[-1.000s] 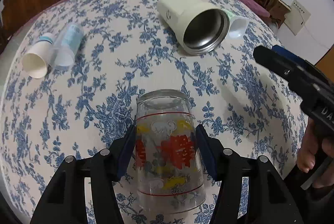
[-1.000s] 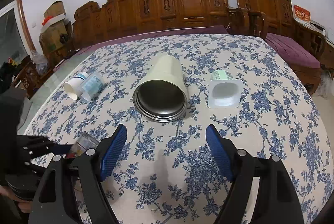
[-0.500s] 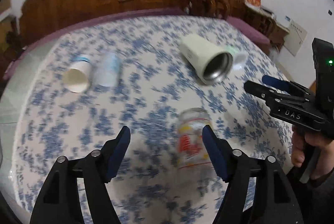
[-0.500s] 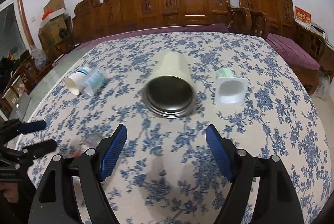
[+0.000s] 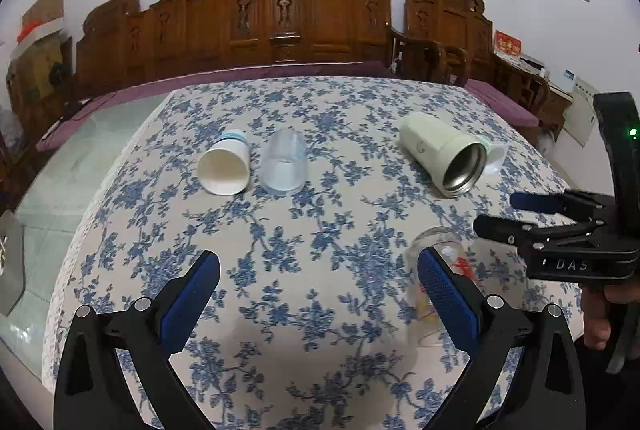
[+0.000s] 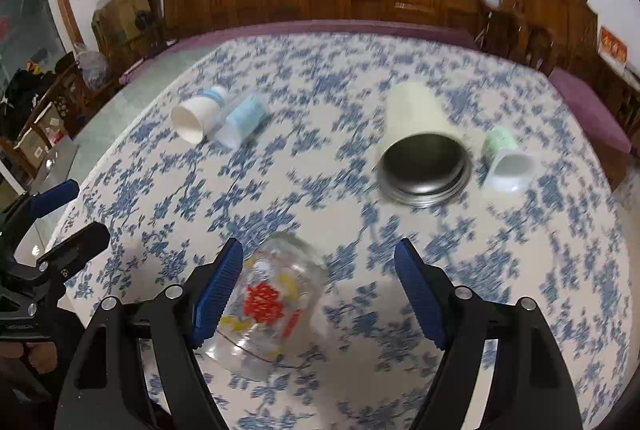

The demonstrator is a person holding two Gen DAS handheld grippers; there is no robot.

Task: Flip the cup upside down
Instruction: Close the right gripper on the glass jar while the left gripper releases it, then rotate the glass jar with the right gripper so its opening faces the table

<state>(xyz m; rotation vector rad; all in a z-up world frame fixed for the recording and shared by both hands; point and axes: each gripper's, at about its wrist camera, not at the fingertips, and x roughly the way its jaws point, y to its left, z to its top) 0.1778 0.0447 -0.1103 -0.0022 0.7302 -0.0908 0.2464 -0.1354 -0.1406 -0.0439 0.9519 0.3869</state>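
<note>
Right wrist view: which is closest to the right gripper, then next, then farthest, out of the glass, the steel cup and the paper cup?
1. Glass: by the right gripper's left finger.
2. Steel cup: ahead, slightly right.
3. Paper cup: far left.

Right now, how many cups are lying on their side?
4: white paper cup and clear plastic cup far left, steel-lined tumbler far right, small green-and-white cup beside it.
</note>
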